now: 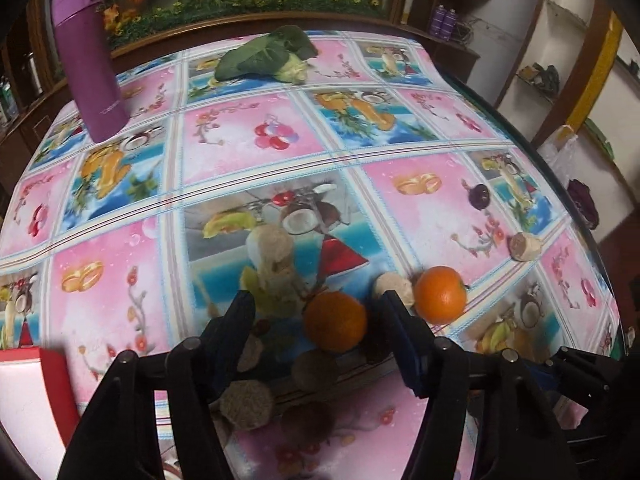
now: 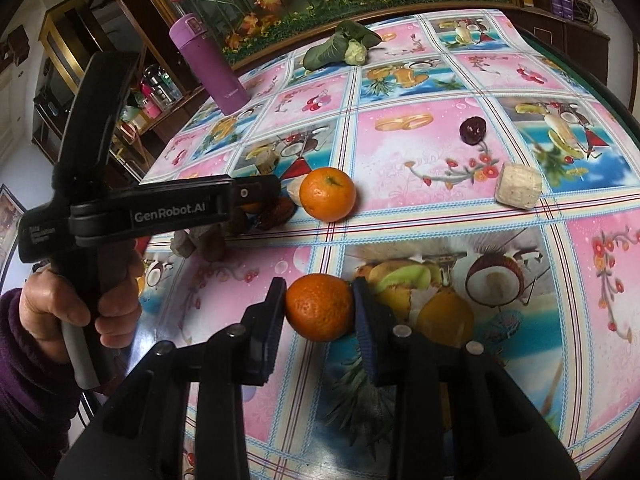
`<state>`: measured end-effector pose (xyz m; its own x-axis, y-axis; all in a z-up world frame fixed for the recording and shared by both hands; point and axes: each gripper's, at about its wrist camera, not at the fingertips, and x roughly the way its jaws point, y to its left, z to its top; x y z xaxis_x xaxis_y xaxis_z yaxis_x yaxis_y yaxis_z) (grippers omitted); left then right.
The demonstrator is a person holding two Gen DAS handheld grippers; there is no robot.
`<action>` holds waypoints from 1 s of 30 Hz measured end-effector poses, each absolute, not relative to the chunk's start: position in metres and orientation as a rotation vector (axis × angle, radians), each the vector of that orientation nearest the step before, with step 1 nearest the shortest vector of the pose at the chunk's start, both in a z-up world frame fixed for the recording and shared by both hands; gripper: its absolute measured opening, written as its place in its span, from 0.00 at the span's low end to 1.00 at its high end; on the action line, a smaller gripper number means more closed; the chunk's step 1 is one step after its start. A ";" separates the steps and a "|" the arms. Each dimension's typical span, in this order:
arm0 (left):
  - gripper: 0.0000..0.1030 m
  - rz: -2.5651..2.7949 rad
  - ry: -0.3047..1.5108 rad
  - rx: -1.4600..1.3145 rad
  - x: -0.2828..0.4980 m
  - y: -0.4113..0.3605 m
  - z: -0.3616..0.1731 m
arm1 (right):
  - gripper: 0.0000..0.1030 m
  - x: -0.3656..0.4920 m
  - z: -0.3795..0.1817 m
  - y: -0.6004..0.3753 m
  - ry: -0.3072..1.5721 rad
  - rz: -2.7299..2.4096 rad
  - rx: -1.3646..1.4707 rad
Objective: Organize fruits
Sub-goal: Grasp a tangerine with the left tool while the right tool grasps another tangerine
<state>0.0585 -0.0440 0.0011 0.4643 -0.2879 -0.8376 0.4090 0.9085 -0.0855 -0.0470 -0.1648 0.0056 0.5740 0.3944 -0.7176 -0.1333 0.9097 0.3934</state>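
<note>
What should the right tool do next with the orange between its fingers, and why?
Probably lift it a little. The right tool is already shut on the near orange, which sits on the tablecloth, clear of the other orange.

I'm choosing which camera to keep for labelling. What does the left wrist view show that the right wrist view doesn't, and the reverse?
Only left wrist: a red box at the lower left.
Only right wrist: the pinched orange between the right fingers, and a hand.
Both: the purple bottle, the greens, the loose orange and the dark fruit.
</note>
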 end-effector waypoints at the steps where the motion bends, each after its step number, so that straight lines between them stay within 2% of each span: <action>1: 0.63 -0.439 1.001 0.134 0.058 -0.045 0.001 | 0.34 -0.047 0.006 -0.165 0.911 0.315 0.312; 3: 0.63 -0.462 1.005 0.120 0.056 -0.044 0.001 | 0.34 -0.047 0.005 -0.165 0.912 0.315 0.310; 6: 0.49 -0.488 0.993 0.099 0.055 -0.040 0.001 | 0.34 -0.046 0.005 -0.165 0.912 0.316 0.315; 8: 0.46 -0.492 1.001 0.074 0.060 -0.035 0.000 | 0.34 -0.047 0.005 -0.165 0.912 0.315 0.313; 10: 0.38 -0.506 1.011 0.036 0.063 -0.031 -0.002 | 0.34 -0.046 0.005 -0.166 0.913 0.316 0.315; 15: 0.30 -0.541 1.005 0.042 0.056 -0.034 0.000 | 0.34 -0.046 0.005 -0.165 0.914 0.316 0.316; 24: 0.28 -0.515 1.013 0.030 0.052 -0.026 0.002 | 0.34 -0.046 0.005 -0.166 0.910 0.316 0.315; 30: 0.28 -0.471 0.939 -0.012 0.027 -0.002 0.027 | 0.34 -0.048 0.006 -0.162 0.896 0.333 0.307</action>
